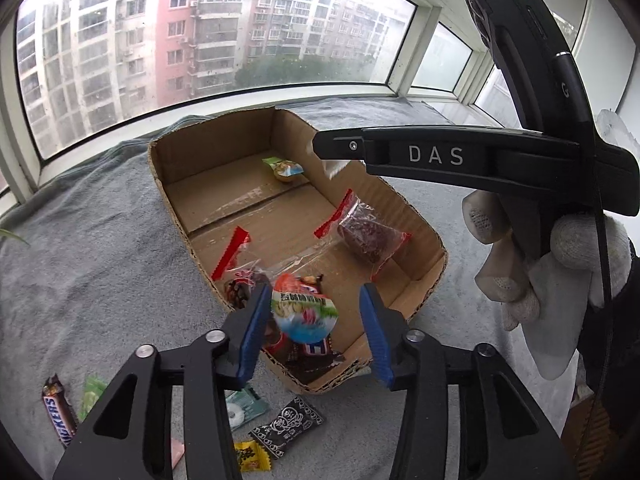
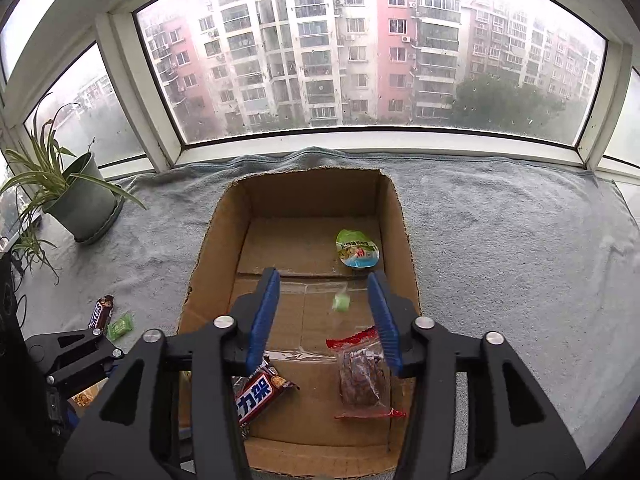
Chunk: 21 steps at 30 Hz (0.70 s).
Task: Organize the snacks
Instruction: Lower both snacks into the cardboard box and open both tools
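An open cardboard box [image 1: 424, 236] [image 2: 208, 240] sits on a grey towel. My left gripper [image 1: 316, 332] is open over the box's near end, and a round jelly cup [image 1: 304, 308] is between its fingers, touching the left one. My right gripper [image 2: 324, 316] is open above the box, and a small green candy [image 2: 341, 303] is blurred in mid-air between its fingers. The box holds another jelly cup [image 1: 285, 168] [image 2: 357, 249], a red-edged clear packet of dark snack [image 1: 366, 236] [image 2: 362, 376], a second such packet [image 1: 240, 276] and a Snickers bar [image 2: 260, 396].
On the towel left of the box lie a Snickers bar [image 1: 60, 412] [image 2: 100, 312], a green candy [image 1: 92, 394] [image 2: 120, 326], a black-and-white packet [image 1: 288, 426], a yellow candy [image 1: 250, 456] and a teal packet [image 1: 244, 408]. A potted plant [image 2: 80, 200] stands far left by the window.
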Motion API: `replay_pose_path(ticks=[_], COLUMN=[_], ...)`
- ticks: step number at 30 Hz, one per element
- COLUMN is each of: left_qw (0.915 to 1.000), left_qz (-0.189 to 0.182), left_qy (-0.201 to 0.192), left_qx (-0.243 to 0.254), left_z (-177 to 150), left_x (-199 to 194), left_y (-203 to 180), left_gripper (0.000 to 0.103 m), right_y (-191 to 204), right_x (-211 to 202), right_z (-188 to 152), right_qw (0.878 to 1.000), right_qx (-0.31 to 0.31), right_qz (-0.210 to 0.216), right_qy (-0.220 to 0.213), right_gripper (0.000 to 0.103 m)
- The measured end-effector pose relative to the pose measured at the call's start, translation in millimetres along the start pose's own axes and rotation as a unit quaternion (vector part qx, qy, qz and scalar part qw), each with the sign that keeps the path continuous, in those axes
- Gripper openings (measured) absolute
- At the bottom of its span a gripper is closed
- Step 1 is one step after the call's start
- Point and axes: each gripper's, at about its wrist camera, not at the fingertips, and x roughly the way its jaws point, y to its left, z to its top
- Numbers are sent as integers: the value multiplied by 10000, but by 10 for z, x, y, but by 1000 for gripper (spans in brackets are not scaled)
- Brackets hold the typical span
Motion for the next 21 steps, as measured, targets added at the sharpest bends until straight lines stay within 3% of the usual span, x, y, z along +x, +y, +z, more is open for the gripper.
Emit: replay_pose_path(ticks=[12,21], left_qw=[10000,9998], left_qz=[-50,-32], left_qy=[-19,-156], left_qx=[18,-142], left_z=[-13,-78], left_x=[-70,-370], left_y=[-3,160], left_gripper=[51,51], right_y=[79,200], right_x=[-92,-480], right_z=[3,-39], right_qw=[10000,9994], right_qx=[-45,-6], right_qz=[20,80], right_qy=[-45,-325], right_gripper=[53,56])
